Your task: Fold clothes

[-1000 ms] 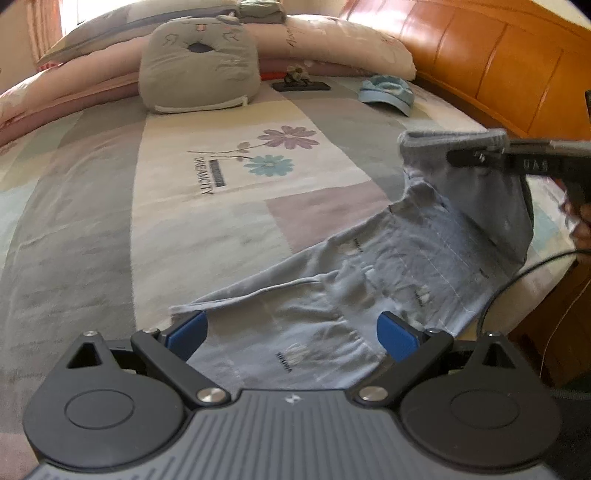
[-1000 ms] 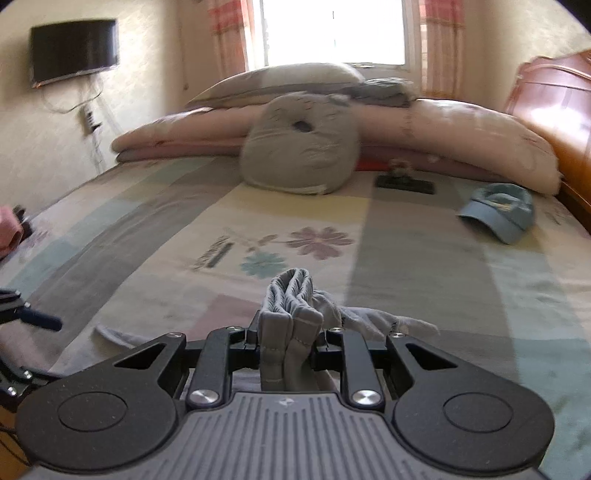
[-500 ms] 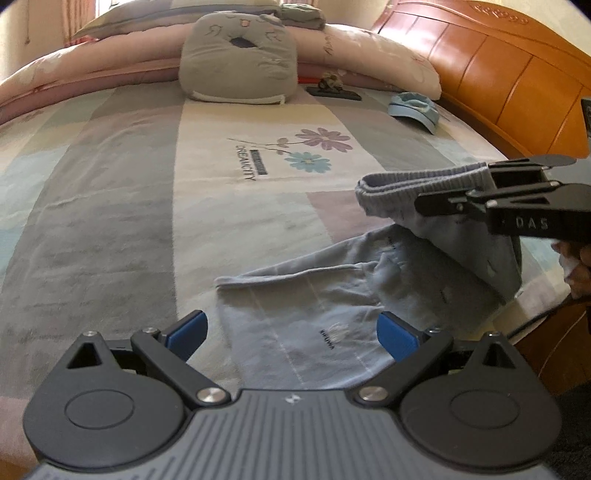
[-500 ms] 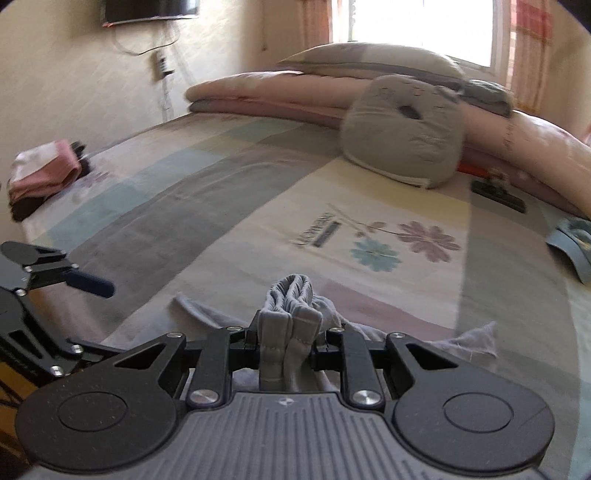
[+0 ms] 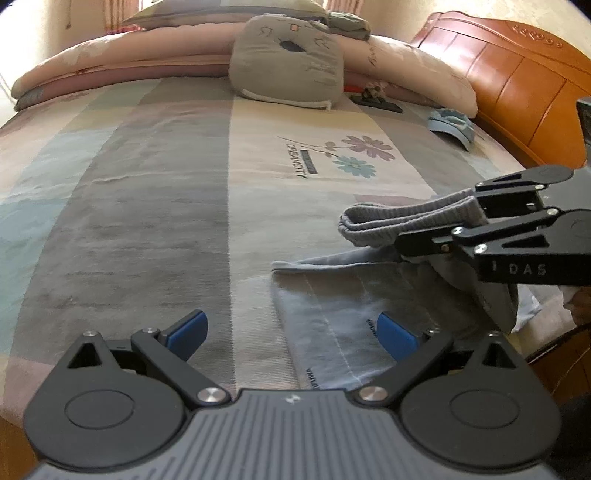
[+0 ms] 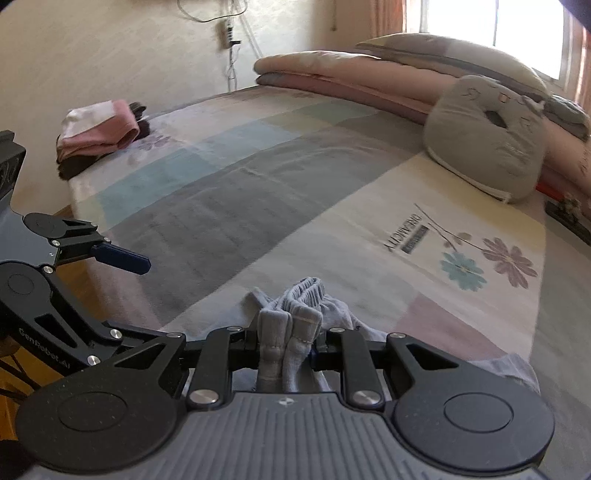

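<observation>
1. Left gripper: jaws spread wide, nothing held; its 2 blue pads are poised over the near edge of the bed.
2. Right gripper: clamped on the ribbed waistband.
3. Grey-blue garment: spread at the bed's near right corner, waistband end raised, pale seams visible.

i'm working in a home bedroom. a wide bed fills most of what i see, covered with a patchwork sheet printed with flowers. rolled quilts and pillows are stacked at its head beside a grey cat-face cushion, and an orange wooden bed frame runs along one side. a curtained window, a folded pile of clothes and a cap lying on the sheet look domestic.
</observation>
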Motion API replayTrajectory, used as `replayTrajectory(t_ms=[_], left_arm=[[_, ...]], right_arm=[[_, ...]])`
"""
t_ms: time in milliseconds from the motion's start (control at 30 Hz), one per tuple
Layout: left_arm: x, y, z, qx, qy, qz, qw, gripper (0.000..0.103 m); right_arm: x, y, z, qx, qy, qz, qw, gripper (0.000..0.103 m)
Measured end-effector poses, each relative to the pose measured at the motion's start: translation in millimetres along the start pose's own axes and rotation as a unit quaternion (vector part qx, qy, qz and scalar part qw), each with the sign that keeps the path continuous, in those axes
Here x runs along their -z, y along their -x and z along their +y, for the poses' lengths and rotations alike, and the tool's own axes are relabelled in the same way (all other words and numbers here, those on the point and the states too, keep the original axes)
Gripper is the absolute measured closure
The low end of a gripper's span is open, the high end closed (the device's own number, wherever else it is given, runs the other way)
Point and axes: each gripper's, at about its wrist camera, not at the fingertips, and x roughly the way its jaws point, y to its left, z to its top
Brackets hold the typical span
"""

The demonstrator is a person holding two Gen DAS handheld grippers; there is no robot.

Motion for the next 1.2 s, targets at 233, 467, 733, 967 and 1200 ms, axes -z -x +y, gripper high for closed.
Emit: replayTrajectory(t_ms=[233, 467, 733, 967, 1200], left_arm=[[10.7, 3.2, 11.9, -0.016, 0.023, 0.002, 0.9996, 0.005], [19.4, 9.7, 21.9, -0.028, 0.047, -0.003, 0.9985, 0.005], [24.0, 11.1, 27.0, -0.038, 0.057, -0.001, 0.9977, 0.005], [29.2, 12.9, 27.6, -0.042, 0.059, 0.006, 0.9974, 0.005], [27.9, 17.1, 28.4, -0.035, 0.06, -0.005, 0.9976, 0.005]], right_arm=[[-8.2, -18.4, 14.9, -0.017, 0.025, 0.021, 0.999, 0.078], [-12.4, -36.8, 26.5, -0.036, 0.04, 0.043, 0.998, 0.077], [-10.0, -50.4, 33.2, -0.054, 0.042, 0.059, 0.996, 0.076], [-5.7, -57.2, 31.3, -0.115, 0.008, 0.079, 0.99, 0.057], [-2.3, -38.9, 6.4, -0.12, -0.029, 0.06, 0.991, 0.057]])
